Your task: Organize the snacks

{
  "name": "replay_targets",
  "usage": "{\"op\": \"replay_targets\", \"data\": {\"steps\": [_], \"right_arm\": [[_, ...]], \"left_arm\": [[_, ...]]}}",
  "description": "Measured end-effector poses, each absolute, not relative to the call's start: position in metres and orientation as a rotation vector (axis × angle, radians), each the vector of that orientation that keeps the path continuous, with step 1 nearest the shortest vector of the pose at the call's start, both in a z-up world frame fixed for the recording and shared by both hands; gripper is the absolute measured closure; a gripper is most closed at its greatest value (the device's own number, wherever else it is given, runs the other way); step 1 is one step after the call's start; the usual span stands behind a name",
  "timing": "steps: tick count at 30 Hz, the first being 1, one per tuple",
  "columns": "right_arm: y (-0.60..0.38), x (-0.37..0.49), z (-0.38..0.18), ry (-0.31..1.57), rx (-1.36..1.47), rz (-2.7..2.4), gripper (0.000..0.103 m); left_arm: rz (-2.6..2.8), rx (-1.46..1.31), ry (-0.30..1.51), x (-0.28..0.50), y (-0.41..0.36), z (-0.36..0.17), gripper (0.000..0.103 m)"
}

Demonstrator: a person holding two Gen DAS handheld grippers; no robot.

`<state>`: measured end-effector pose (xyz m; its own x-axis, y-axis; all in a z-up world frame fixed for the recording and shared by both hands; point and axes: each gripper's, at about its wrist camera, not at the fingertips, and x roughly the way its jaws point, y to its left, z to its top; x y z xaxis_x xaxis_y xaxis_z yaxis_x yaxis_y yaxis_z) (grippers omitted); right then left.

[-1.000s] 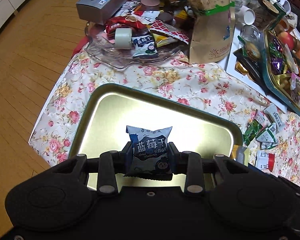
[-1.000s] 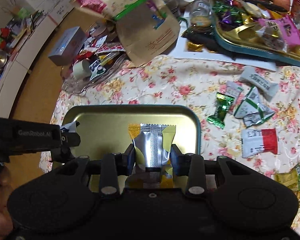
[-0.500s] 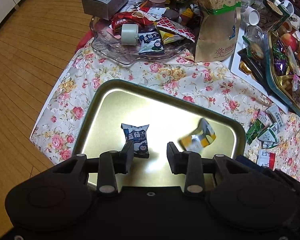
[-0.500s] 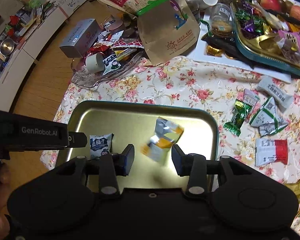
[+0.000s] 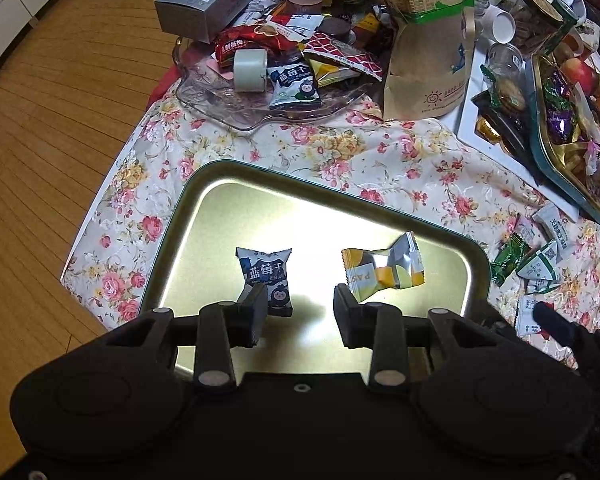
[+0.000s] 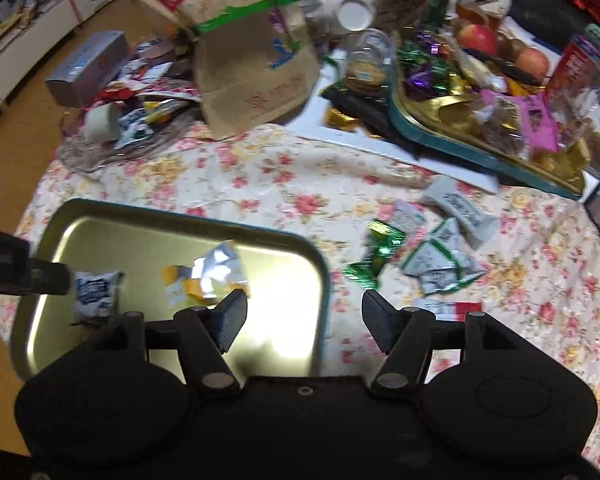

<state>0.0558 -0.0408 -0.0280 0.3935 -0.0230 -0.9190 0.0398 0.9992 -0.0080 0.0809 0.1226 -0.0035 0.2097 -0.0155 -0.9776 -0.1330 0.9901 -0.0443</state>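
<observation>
right gripper [image 6: 304,318] is seen with jaws opening and nothing between them; loose snack packets [image 6: 428,256] lie on the floral cloth [image 6: 260,168] just ahead and to its right, nearer it than the empty, parted left gripper [image 5: 300,310] over the tray [image 5: 228,176].

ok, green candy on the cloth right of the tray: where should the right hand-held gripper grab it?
Pinch the green candy across its narrow middle, coming straight down from above. It lies flat and elongated on the cloth; the twisted ends look too thin. Right hand-held gripper is empty, jaws opening.
</observation>
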Motion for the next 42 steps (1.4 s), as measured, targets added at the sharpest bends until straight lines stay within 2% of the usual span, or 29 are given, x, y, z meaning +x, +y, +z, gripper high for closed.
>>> {"op": "replay_targets", "data": {"steps": [11,25,42], "right_arm": [[-0.126,0.054,-0.043,1.191,0.087,-0.275,0.021],[-0.24,0.03,-0.078,1.333,0.071,-0.572,0.022],[-0.269,0.001,-0.011,1.027,0.241,-0.605,0.023]], "left_arm": [[0.03,-0.078,1.361,0.08,0.085,0.001,0.059],[-0.103,0.049,1.364,0.071,-0.008,0.004,0.059],[-0.171,0.144,1.383,0.063,-0.069,-0.004,0.059]]}}
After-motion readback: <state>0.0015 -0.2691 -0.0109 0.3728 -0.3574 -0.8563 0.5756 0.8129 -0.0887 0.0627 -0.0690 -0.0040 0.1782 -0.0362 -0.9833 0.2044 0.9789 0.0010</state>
